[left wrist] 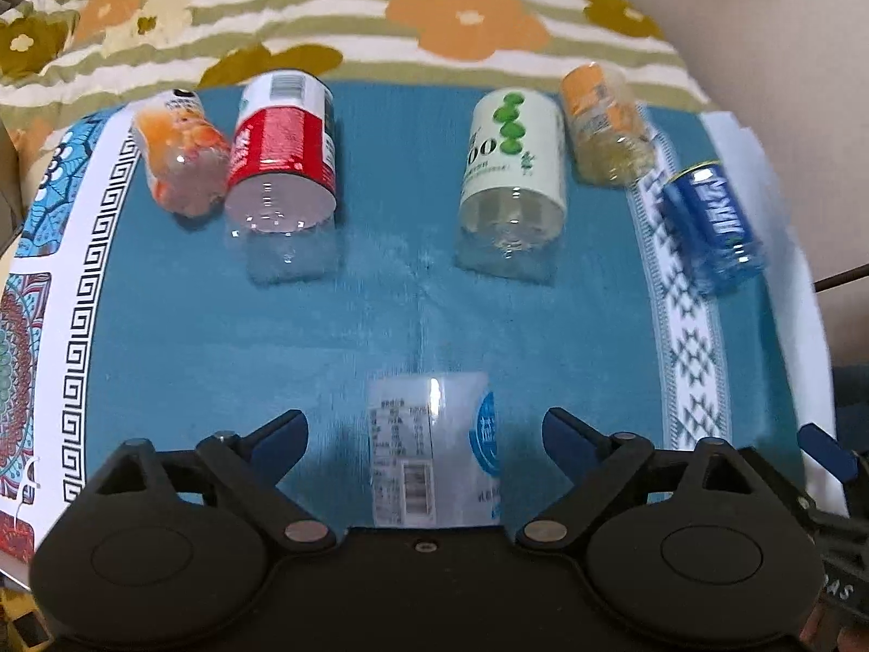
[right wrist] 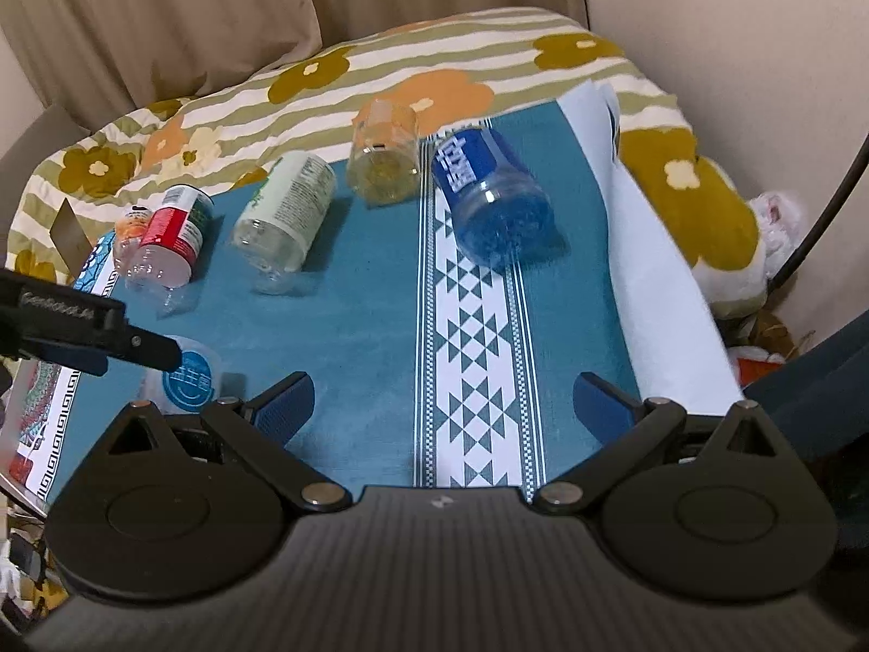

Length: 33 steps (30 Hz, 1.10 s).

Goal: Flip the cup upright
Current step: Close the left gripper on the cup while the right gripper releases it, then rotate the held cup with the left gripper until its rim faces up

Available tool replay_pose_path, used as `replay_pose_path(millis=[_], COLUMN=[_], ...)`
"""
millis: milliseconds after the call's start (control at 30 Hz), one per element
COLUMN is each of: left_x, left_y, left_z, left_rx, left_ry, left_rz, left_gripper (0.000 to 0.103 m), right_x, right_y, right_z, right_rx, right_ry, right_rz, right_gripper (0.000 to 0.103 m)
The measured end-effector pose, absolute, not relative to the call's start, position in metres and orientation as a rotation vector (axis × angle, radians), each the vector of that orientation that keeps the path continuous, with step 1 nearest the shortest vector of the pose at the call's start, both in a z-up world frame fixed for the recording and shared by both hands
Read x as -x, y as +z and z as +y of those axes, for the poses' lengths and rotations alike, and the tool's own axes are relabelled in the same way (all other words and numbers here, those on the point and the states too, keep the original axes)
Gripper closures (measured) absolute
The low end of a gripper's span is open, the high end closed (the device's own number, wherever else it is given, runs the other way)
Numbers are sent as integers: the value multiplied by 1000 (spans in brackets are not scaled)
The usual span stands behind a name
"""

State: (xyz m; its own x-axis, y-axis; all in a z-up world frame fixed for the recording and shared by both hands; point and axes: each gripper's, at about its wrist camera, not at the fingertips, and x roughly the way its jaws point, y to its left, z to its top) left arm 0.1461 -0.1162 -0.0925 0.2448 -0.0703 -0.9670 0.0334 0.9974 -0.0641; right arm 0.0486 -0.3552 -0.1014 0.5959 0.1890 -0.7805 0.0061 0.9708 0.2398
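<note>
Jaws of both the left gripper (left wrist: 423, 434) and right gripper (right wrist: 442, 399) stand released, gripping nothing. Between the left jaws a clear cup (left wrist: 434, 451) lies sideways on the teal cloth (left wrist: 326, 326). Flipping appears not yet begun.

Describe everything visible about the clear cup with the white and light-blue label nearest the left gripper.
The clear plastic cup with a white printed label and a light-blue round logo looks like a cut bottle section. It lies on its side on the teal cloth, lengthwise along the left gripper, whose jaws stand open on either side without touching it. The label shows small text and a barcode. Its near end is hidden behind the gripper body. In the right wrist view it appears at the left, apart from the row of other containers.
</note>
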Motion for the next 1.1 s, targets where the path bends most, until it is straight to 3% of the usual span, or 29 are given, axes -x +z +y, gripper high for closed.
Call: replay_pose_path(millis=[300,433,867,967,1100], left_x=[-171,-175,-164,-154,-128], left_y=[-122,-133,-123,-102,-76], left_z=[-122,-123,-123,-121,-121], left_rx=[51,50,33,49,50], left_ry=[-43,-41,-63,-75,-64], left_rz=[1425,1475,1427,1347,1105], left_gripper=[18,39,43,43,41], right_x=[-59,-63,-69,-69,-68], right_y=[-122,-125,-119,-111,-103], right_z=[-365,-369,-376,-372,-364], right_rx=[-278,-288,-313,-317,-306], right_ry=[144,144,130,139,153], right_rz=[962,963,948,934,914], right_gripper=[0,0,0,0,0])
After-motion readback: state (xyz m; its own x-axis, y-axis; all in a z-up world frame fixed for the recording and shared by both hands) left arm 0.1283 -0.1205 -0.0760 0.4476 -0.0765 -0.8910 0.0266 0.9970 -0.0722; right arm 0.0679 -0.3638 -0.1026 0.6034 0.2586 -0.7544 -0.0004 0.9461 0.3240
